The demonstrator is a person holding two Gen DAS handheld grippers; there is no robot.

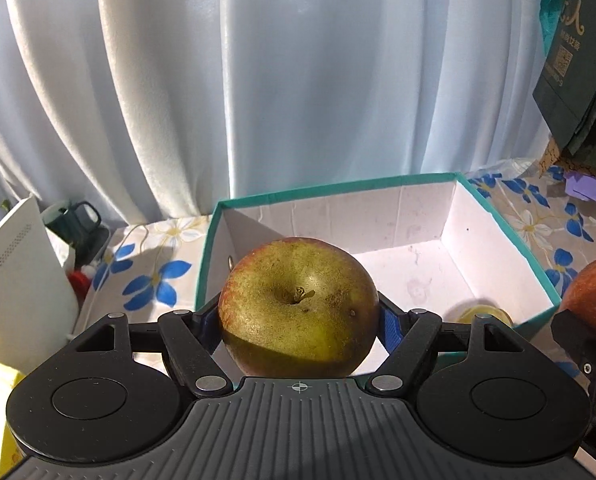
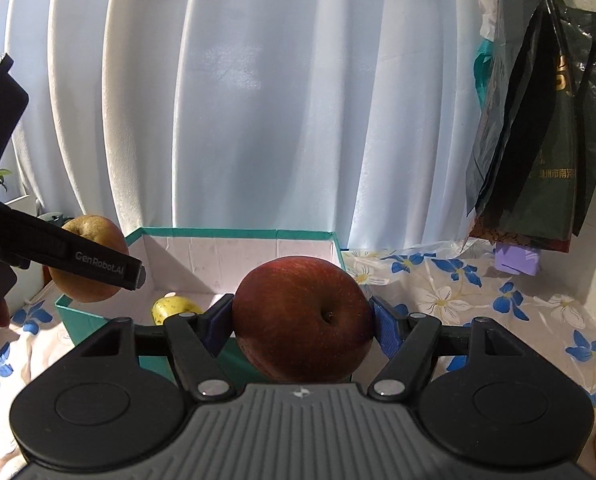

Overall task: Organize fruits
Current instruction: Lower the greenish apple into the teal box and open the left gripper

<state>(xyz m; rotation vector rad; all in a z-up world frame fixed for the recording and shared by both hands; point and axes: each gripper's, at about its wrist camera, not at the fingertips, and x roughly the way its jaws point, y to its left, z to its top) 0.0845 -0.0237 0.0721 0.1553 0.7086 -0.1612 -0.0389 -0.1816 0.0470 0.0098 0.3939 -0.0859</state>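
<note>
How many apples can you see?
2: a greenish apple in the left hand-held gripper above the box, a red apple in the right hand-held gripper. Others may be hidden.

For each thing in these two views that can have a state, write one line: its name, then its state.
Left gripper: shut on the green-yellow apple, held in the air.
Right gripper: shut on the red apple, held in the air.
Teal box: open, no lid on it.
Yellow fruit: lying inside the box.
Dark bags: hanging at the right.

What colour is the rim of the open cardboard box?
Teal on the open cardboard box, white inside; clearest in the left wrist view.
</note>
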